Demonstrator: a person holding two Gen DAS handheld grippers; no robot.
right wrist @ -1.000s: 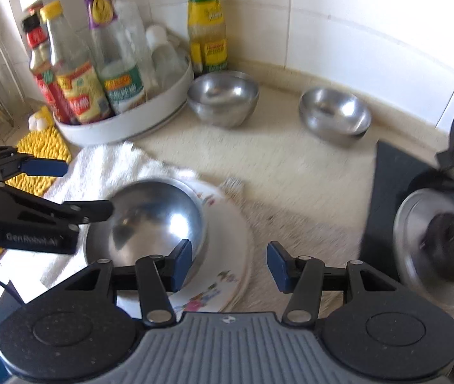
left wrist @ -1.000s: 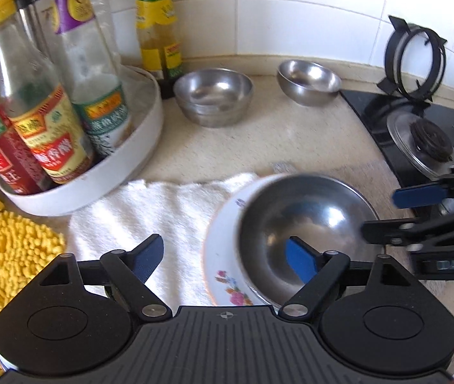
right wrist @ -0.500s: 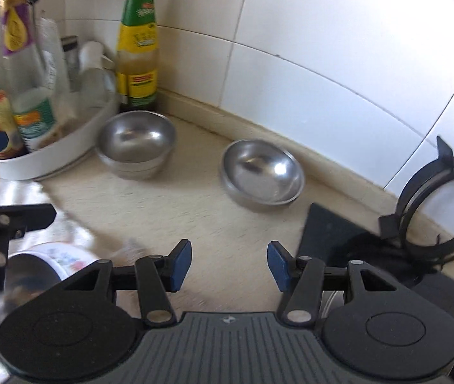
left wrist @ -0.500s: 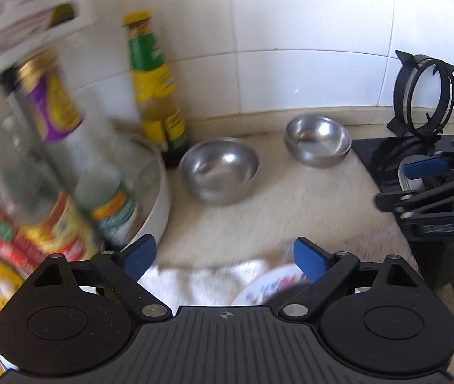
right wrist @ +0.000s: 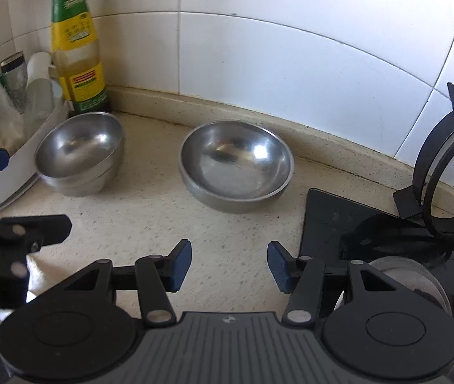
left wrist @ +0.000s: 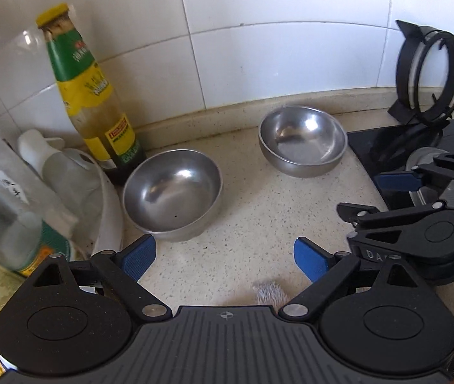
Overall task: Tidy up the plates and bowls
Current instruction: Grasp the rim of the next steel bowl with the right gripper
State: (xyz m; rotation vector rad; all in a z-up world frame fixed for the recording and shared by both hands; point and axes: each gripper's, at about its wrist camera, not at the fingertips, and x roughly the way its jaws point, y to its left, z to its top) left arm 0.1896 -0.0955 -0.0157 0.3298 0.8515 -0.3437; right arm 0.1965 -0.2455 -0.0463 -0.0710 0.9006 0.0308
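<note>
Two steel bowls stand on the beige counter by the tiled wall. The left bowl (left wrist: 172, 193) (right wrist: 80, 152) sits beside the white bottle tray. The right bowl (left wrist: 302, 140) (right wrist: 236, 161) sits near the stove corner. My left gripper (left wrist: 223, 256) is open and empty, just short of the left bowl. My right gripper (right wrist: 229, 265) is open and empty, a little in front of the right bowl. It also shows at the right of the left wrist view (left wrist: 383, 192). The plate and the bowl on it are out of view.
A green-and-yellow sauce bottle (left wrist: 92, 102) (right wrist: 76, 48) stands against the wall behind the left bowl. The white round tray (left wrist: 108, 220) with several bottles is at the left. The black stove top (right wrist: 339, 224) and a black pan support (left wrist: 428, 73) leaning on the wall are at the right.
Both grippers have moved away from the plate with its bowl and forward toward the two steel bowls at the wall. Both stay open and empty.
</note>
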